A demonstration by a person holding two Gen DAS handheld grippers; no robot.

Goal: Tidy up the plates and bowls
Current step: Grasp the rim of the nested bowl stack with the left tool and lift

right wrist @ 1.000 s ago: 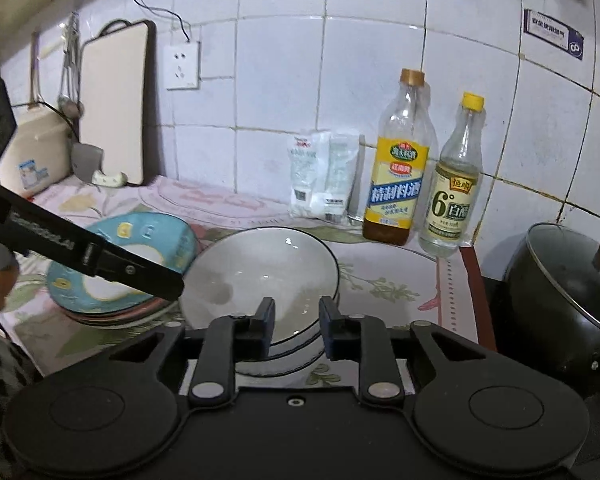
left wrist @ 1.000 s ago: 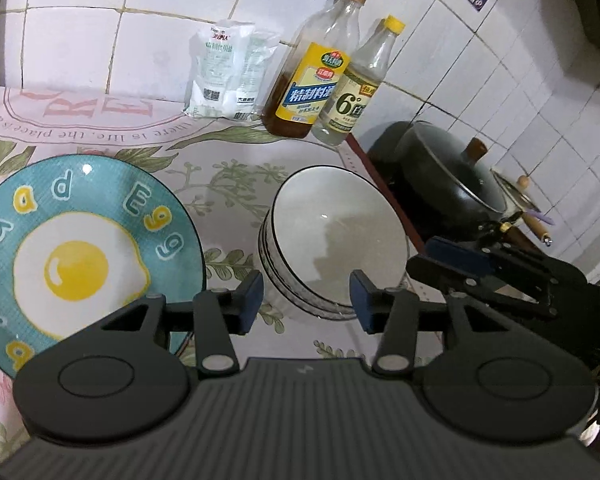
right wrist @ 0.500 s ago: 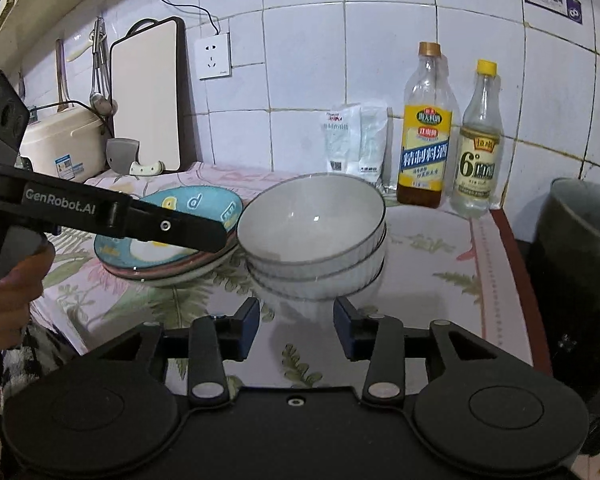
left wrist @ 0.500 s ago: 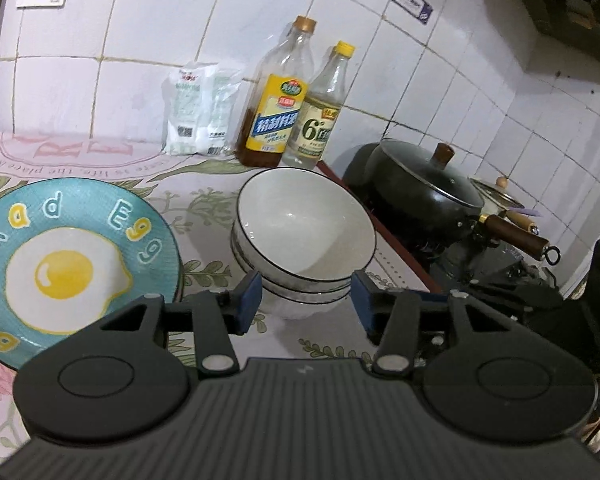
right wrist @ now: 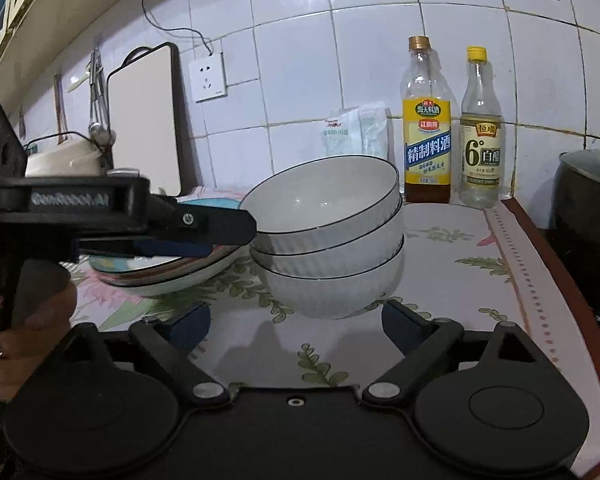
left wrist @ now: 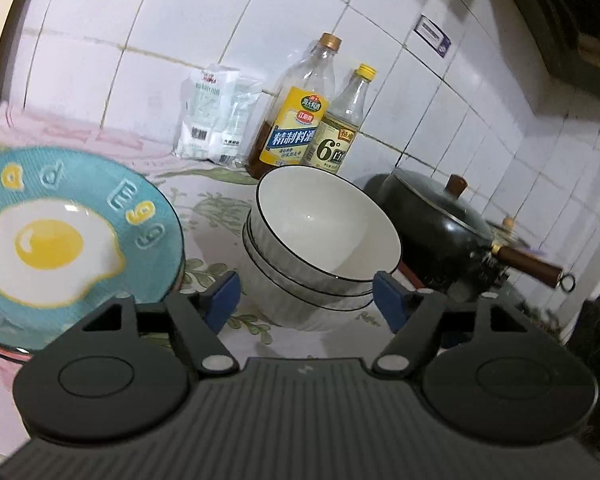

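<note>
A stack of three white bowls with black rims [left wrist: 320, 256] stands on the flowered counter cloth; it also shows in the right wrist view [right wrist: 328, 240]. Left of it lies a stack of plates topped by a teal fried-egg plate [left wrist: 68, 232], partly hidden in the right wrist view [right wrist: 172, 276] by the left gripper. My left gripper [left wrist: 306, 300] is open and empty, just in front of the bowls. My right gripper [right wrist: 296, 322] is open and empty, low before the bowl stack.
Two bottles [right wrist: 428, 144] and a white bag [left wrist: 216, 116] stand at the tiled wall behind the bowls. A black lidded pot [left wrist: 432, 224] with a wooden handle sits on the stove at the right. A cutting board [right wrist: 144, 120] leans at the back left.
Both grippers have opened wider and dropped lower toward the counter. The right gripper has pulled back and now looks at the bowl stack from the side.
</note>
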